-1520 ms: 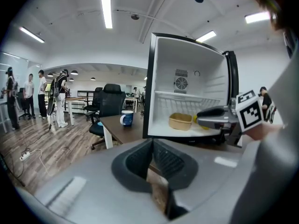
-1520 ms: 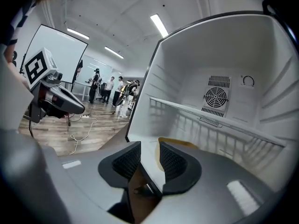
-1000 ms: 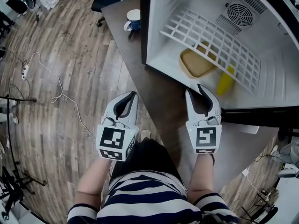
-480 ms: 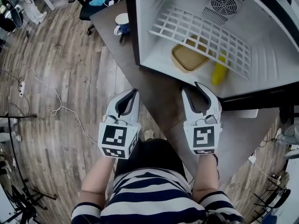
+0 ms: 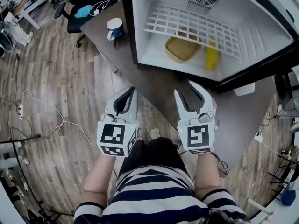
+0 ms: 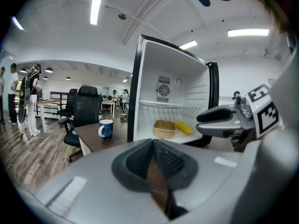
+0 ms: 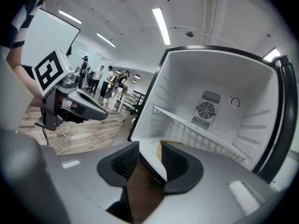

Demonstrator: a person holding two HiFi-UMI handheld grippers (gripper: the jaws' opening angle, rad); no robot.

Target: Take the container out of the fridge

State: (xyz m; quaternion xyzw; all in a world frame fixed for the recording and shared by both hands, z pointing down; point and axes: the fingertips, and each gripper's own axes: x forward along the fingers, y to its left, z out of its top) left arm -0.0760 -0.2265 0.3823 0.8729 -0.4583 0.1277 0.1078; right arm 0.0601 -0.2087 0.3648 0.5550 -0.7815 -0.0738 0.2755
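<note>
I'm hovering before the fridge point(image 5: 149, 55), container point(image 5: 181, 48) not yet grabbed, right gripper point(image 5: 186, 89) fingers just opening, empty, left gripper point(image 5: 131, 93) fingers closed together, empty.

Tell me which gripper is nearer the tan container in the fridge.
Right. The right gripper, fingers just opening with nothing between them, is in front of the container; the left gripper is farther off, leftward.

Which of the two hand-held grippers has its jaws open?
The right hand-held gripper: its jaws stand apart with nothing between them, and have just been opening. On the left hand-held gripper the jaws meet at the tips.
</note>
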